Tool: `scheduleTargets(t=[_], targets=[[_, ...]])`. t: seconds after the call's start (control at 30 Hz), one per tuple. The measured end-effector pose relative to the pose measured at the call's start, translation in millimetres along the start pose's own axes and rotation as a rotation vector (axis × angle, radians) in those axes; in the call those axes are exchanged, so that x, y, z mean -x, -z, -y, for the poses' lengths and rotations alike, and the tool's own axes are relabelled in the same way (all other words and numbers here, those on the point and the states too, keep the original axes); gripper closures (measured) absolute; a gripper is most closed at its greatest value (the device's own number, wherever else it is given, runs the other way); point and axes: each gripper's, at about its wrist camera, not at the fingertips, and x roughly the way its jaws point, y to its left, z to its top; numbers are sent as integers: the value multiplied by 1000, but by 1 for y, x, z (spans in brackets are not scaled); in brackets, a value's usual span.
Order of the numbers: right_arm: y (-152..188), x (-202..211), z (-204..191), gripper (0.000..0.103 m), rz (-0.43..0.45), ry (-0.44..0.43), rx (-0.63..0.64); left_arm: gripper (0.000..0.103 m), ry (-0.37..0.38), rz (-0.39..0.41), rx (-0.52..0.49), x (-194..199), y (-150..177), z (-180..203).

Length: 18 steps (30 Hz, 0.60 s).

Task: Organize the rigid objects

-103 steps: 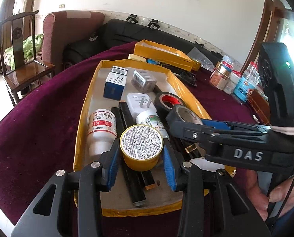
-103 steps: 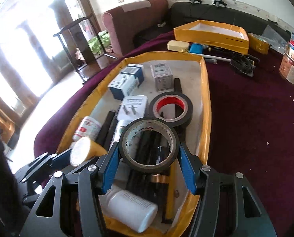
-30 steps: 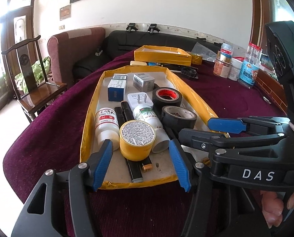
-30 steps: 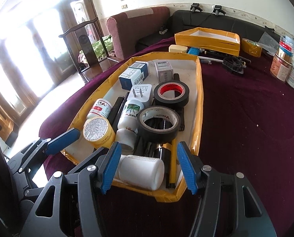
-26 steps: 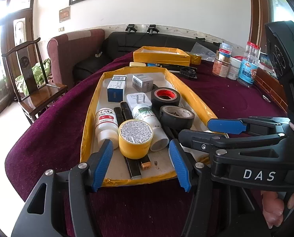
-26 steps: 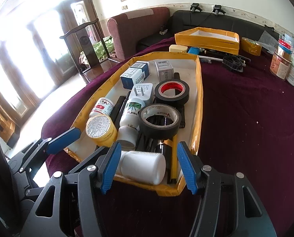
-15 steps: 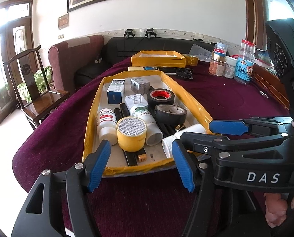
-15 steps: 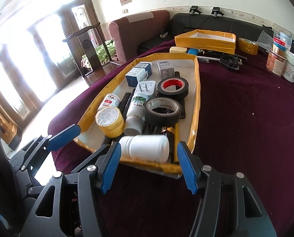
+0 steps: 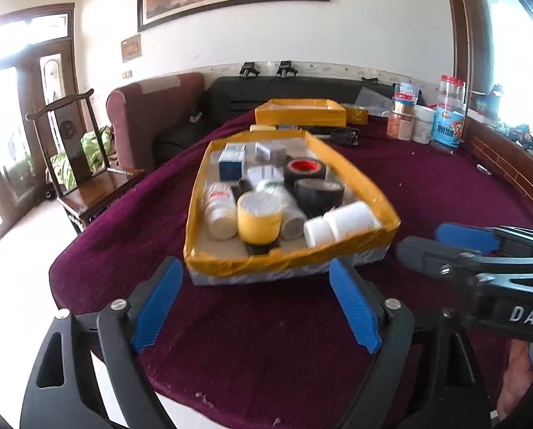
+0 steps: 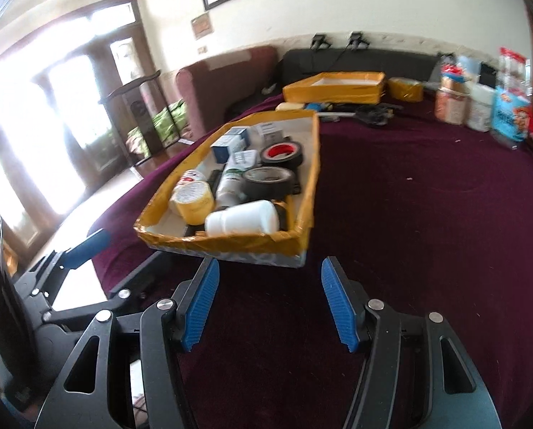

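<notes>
A yellow-taped tray [image 9: 287,262] [image 10: 223,245] on the purple tablecloth holds a yellow tin [image 9: 259,218] [image 10: 193,202], a white bottle lying on its side [image 9: 341,223] [image 10: 243,218], two black tape rolls [image 9: 320,193] [image 10: 270,178], more bottles and small boxes. My left gripper [image 9: 255,304] is open and empty, pulled back in front of the tray's near wall. My right gripper [image 10: 270,304] is open and empty, also just short of the tray. Its fingers [image 9: 459,236] show at the right of the left wrist view.
A second yellow tray [image 9: 300,116] [image 10: 334,87] stands at the far end with small items in front of it. Jars and bottles [image 9: 427,118] [image 10: 480,103] stand at the far right. The table edge [image 9: 98,339] is near on the left; a wooden chair [image 9: 77,164] stands beyond.
Both grippers have let go, the left of the yellow tin and the right of a black tape roll, and have drawn back and lowered away from the tray. Both objects now lie in the tray.
</notes>
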Motion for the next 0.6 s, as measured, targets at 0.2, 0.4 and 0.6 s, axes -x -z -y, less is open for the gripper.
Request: scheduleTargets(t=[0.2,0.4,0.6], targets=[[17,2,-5,48,85,99,38,16,-44,-114,59,-14,9,-9],[26,-1,-2,39,84,110,22,16,-56,-94,110,-9,14,-12],[33,-6,-11,39,73,107,60,16,-156,-64,97,-7,15,-13]])
